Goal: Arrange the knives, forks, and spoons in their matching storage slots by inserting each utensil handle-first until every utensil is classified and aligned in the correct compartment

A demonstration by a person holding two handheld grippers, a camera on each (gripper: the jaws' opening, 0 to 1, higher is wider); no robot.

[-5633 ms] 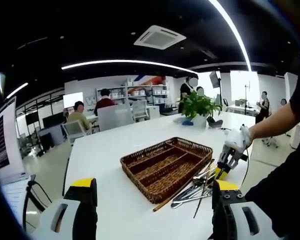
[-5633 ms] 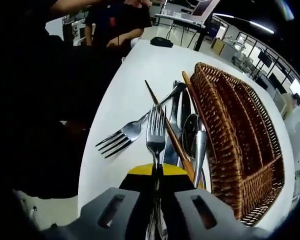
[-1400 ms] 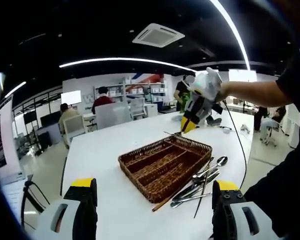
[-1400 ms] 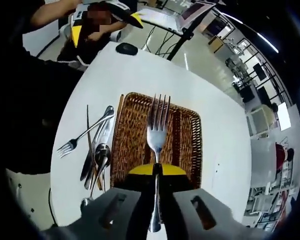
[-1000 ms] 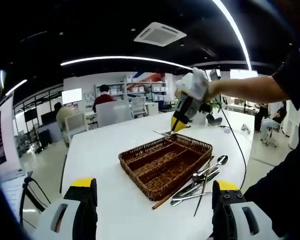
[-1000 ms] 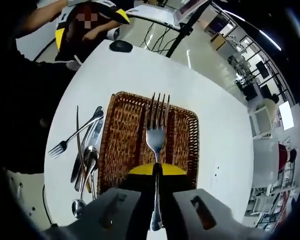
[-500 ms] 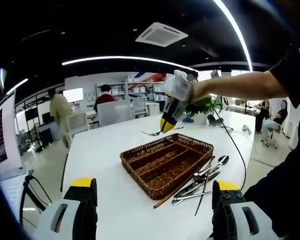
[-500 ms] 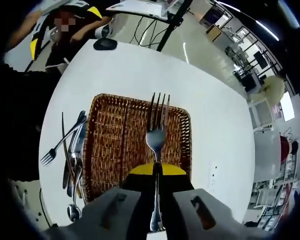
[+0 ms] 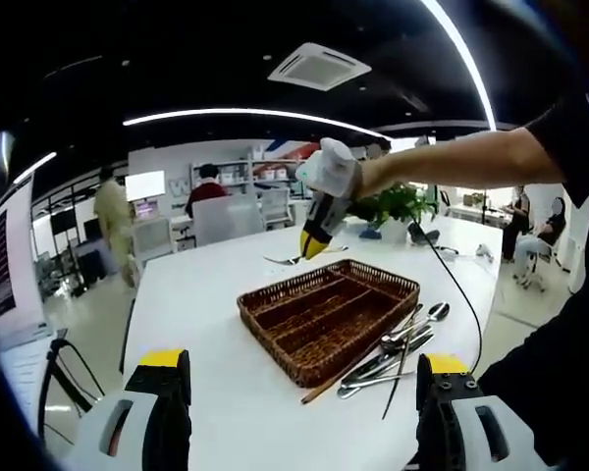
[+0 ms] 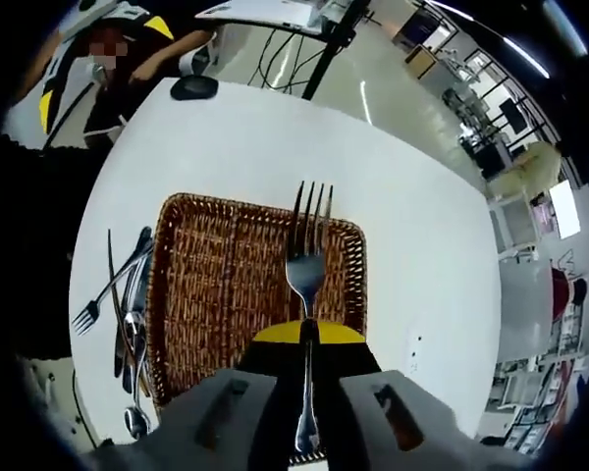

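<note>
Fork (image 10: 307,263) sits clamped between the jaws of the right gripper (image 10: 307,339), its handle running down through the closed jaws and its tines pointing straight ahead of them. In the right gripper view the tines lie over the far rim of the wicker tray (image 10: 191,285), which spreads beyond and to the left of the jaw tips on the white table (image 10: 422,226). Long dividers split the tray into compartments; what the compartments contain cannot be made out. Left of the tray, well off from the jaws, a loose pile of cutlery (image 10: 126,314) lies on the table: another fork, spoons, a knife and a thin dark stick can be told apart, touching or overlapping one another.

In the left gripper view the left gripper (image 9: 299,412) has its two jaws wide apart with nothing between them, low over the near edge of the table (image 9: 206,294). Ahead of them, between the two jaw tips, stands the tray (image 9: 304,334), and the pile (image 9: 398,348) lies just beside its right side, ahead of the right jaw. Beyond the tray the right gripper (image 9: 311,245) hangs in the air above its far corner, held by a person's hand, with the fork (image 9: 287,260) sticking out sideways from its yellow-tipped jaws. A potted plant (image 9: 393,208) stands farther back on the table.
</note>
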